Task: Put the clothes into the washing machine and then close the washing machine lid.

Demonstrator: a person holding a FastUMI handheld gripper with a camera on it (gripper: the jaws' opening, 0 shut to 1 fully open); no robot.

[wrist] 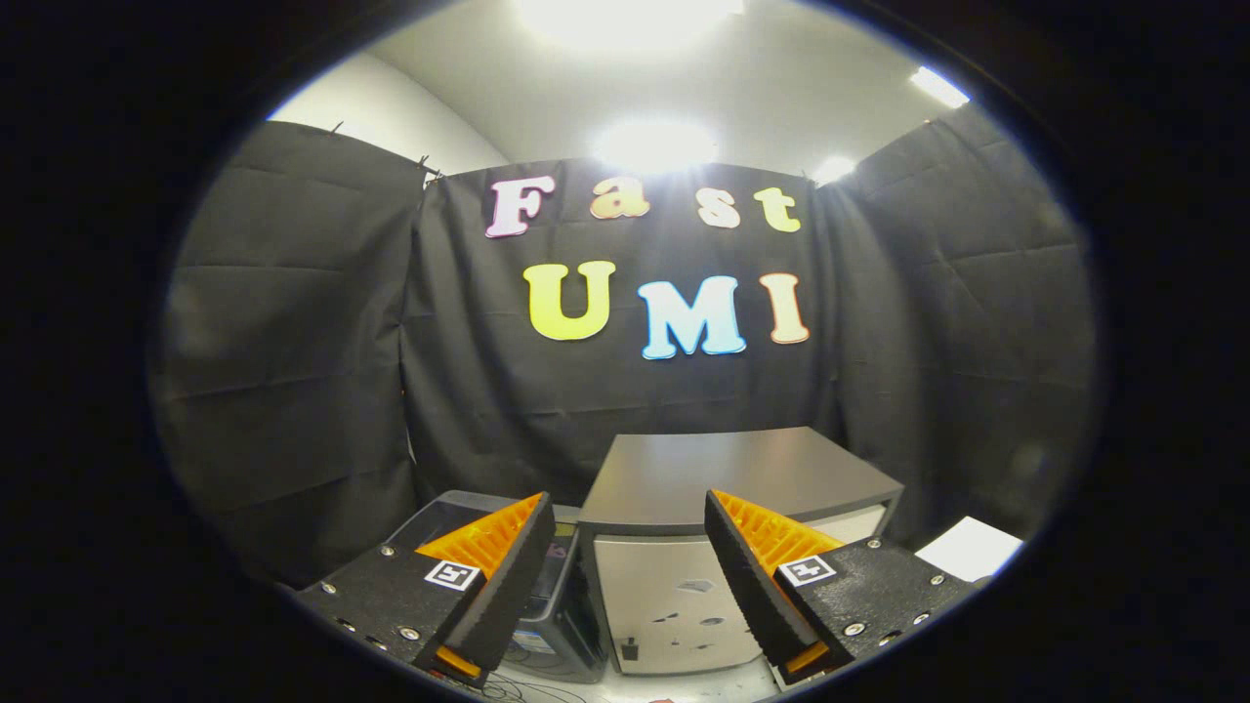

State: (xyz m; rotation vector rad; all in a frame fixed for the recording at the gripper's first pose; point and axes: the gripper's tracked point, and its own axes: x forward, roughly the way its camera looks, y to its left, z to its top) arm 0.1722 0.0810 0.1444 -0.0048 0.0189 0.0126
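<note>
My gripper [627,500] is open with nothing between its fingers, held well above the floor. Beyond and below the fingers stands a box-shaped cabinet [684,586] with a dark flat top [742,469] and a pale front with small dark marks. To its left, partly hidden behind my left finger [498,576], sits a dark grey appliance [557,605] with a rounded top rim. I cannot tell whether its lid is up or down.
The black cloth booth wall [312,371] closes in the back and both sides. A white flat object [969,547] lies to the right of the cabinet. Thin cables [518,689] lie on the pale floor below the fingers. Bright ceiling lights [652,144] glare above.
</note>
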